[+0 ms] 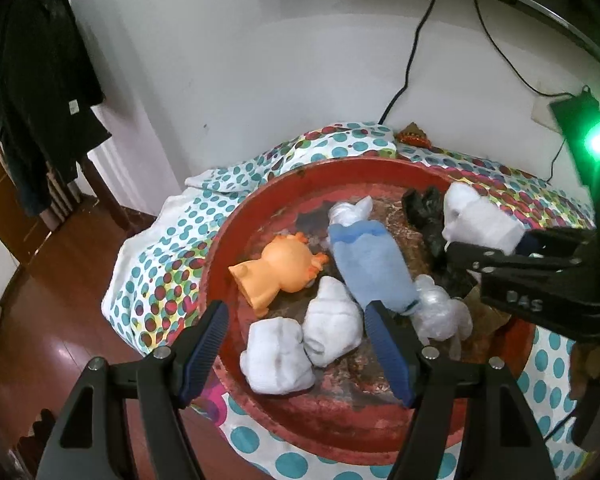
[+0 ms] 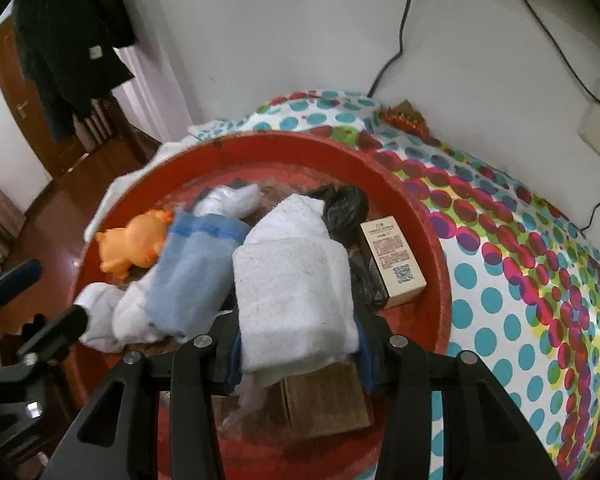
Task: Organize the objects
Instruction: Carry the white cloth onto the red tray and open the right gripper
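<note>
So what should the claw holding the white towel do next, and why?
Probably lower it and let go inside the red tray. The right gripper is clamped on the folded white towel and holds it above the tray, where the other cloths and the orange toy already lie. The left gripper is open and empty, so it need not help.

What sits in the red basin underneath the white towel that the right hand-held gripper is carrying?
The right hand-held gripper holds the white towel over the red basin. Below lie a blue cloth, a black bag, a beige box and a brown box, so little bare floor remains.
</note>
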Motion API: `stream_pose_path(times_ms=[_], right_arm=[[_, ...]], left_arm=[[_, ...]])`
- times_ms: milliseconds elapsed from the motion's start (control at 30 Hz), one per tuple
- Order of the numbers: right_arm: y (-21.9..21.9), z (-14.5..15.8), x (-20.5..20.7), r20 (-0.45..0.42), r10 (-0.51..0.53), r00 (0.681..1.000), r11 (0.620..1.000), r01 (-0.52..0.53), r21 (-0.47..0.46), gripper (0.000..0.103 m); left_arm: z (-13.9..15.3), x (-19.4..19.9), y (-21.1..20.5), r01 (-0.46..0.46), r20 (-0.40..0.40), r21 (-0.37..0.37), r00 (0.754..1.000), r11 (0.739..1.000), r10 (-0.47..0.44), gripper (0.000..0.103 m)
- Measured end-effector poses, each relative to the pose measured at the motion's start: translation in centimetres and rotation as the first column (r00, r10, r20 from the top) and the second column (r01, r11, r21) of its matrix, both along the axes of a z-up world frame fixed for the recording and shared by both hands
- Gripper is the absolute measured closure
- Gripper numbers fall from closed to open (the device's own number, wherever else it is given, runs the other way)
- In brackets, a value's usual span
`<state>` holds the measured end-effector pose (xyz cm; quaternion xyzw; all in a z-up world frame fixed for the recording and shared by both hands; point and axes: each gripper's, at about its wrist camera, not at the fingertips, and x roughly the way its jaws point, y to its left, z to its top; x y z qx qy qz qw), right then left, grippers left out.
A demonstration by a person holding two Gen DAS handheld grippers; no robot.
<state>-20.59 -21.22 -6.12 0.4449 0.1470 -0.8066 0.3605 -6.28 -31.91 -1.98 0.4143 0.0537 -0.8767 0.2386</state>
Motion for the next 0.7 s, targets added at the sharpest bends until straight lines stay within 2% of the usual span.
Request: stream_pose_path(times_ms=[200, 300, 400, 467, 567, 700], right_arm=[[-1.1, -1.6, -0.2, 0.005, -0.016, 1.0, 0.999, 0.016, 0.031, 0.058], [-1.6, -1.6, 0.6, -0.022, -0.01, 1.0, 0.999, 0.011, 0.045, 0.055], [-1.5, -1.1, 1.3, -0.05, -0.002, 0.999, 0.999, 0.005, 0.052, 0.039], [-1.0, -0.4, 2.1, -0.09, -0.007, 0.996, 0.998, 0.012, 0.054, 0.021], [0.2, 0.9, 3.2, -0.113, -0.015, 0.993, 0.999, 0.02, 0.038, 0.011], [2.3, 2.1, 4.6, -0.098, -0.06, 0.993, 0.998, 0.062, 0.017, 0.003]], left_arm=[[-0.6, -0.1, -1.0, -0.024, 0.025, 0.014, 0.999, 1.0, 0.023, 0.03], [-0.8, 0.0, -1.3, -0.025, 0.029, 0.042, 0.999, 0.999, 0.024, 0.03], [-0.7, 0.0, -1.3, -0.031, 0.027, 0.033, 0.999, 0.999, 0.03, 0.03], [-0.6, 0.1, -1.3, -0.034, 0.027, 0.032, 0.999, 0.999, 0.033, 0.03], [-0.5, 0.2, -1.4, -0.034, 0.021, 0.042, 0.999, 0.999, 0.033, 0.03], [-0.3, 0.2, -1.2, -0.033, 0.014, 0.054, 0.999, 0.998, 0.032, 0.03]])
